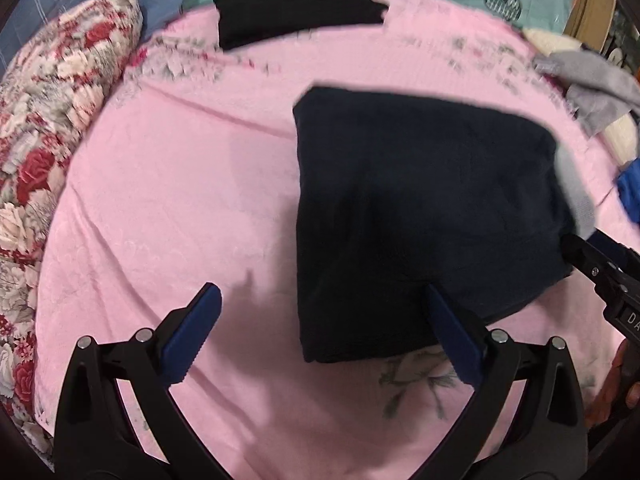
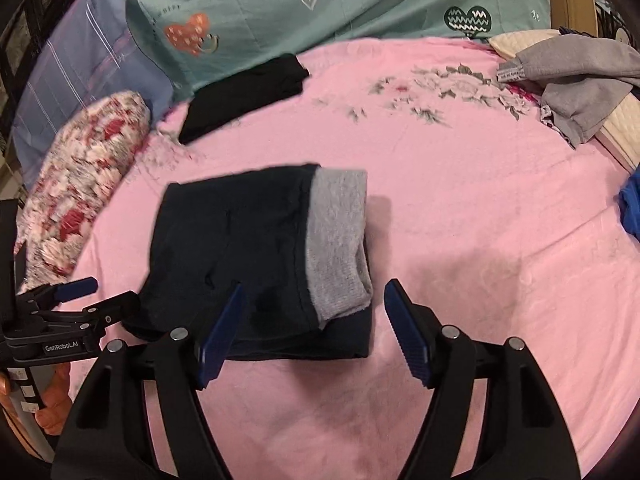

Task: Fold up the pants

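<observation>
While your left gripper [image 1: 322, 332] hangs over the pink bedsheet [image 1: 180, 200] with its blue-padded fingers [image 1: 192, 336] spread wide and holding nothing, the folded dark pants [image 1: 420, 216] lie ahead of it toward 1 o'clock, their near edge passing behind the right-hand finger; whether that pad touches the cloth cannot be told. At 9 o'clock in that view you have a floral pillow [image 1: 52, 128], at 12 o'clock a black garment [image 1: 296, 12], and at 3 o'clock the tip of the other tool beside the pants' corner. From your right gripper [image 2: 314, 332] the fingers [image 2: 408, 332] also stand wide apart and empty, the left pad over the near edge of the pants [image 2: 228, 248], contact unclear. Those pants sit toward 11 o'clock as a squarish bundle, with a grey lining [image 2: 338, 236] turned out along their right side. Further right, at 2 o'clock, a grey garment [image 2: 580, 80] lies crumpled at the sheet's edge, and blue cloth [image 2: 632, 208] shows at 3 o'clock.
</observation>
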Tool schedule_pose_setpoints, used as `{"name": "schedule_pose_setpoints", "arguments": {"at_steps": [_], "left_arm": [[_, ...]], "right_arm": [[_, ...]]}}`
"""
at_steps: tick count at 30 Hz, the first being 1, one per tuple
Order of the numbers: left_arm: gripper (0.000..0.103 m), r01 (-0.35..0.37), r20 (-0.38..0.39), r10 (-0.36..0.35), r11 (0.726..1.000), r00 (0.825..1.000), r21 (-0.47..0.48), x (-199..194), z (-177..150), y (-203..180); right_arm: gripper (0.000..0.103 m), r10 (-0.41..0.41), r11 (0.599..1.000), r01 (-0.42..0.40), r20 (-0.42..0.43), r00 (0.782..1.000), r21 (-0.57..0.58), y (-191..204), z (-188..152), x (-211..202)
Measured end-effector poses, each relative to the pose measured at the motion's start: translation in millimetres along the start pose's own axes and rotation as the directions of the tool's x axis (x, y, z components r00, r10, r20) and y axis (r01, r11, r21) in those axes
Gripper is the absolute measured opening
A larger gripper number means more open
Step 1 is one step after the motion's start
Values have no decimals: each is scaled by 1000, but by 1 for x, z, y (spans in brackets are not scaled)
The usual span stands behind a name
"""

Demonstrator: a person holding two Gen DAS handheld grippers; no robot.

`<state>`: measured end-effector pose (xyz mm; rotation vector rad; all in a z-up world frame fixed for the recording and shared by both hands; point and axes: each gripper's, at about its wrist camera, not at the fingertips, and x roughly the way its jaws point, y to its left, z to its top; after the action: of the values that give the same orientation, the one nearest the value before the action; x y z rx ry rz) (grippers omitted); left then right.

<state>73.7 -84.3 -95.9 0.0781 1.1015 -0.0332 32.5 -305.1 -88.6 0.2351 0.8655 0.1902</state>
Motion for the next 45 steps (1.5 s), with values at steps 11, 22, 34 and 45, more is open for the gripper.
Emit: {"name": "schedule_pose_setpoints", "arguments": {"at_steps": [11, 22, 34, 45], "left_arm": [[101, 189, -11, -192, 971, 981, -145, -11, 18, 48], [99, 347, -136, -373, 920, 918, -183, 36, 47, 35], [77, 416, -166, -428, 904, 888, -102, 58, 78, 16], [52, 428, -126, -430, 903, 894, -39, 42, 68, 14]], "right_arm": [[85, 155, 977, -144, -58, 986, 156, -32, 6, 8], [85, 200, 964, -178, -93, 975, 199, -29, 26, 36], [85, 269, 957, -243, -176, 947, 157, -28, 38, 69], [60, 365, 927, -332, -205, 908, 177, -39, 38, 73]]}}
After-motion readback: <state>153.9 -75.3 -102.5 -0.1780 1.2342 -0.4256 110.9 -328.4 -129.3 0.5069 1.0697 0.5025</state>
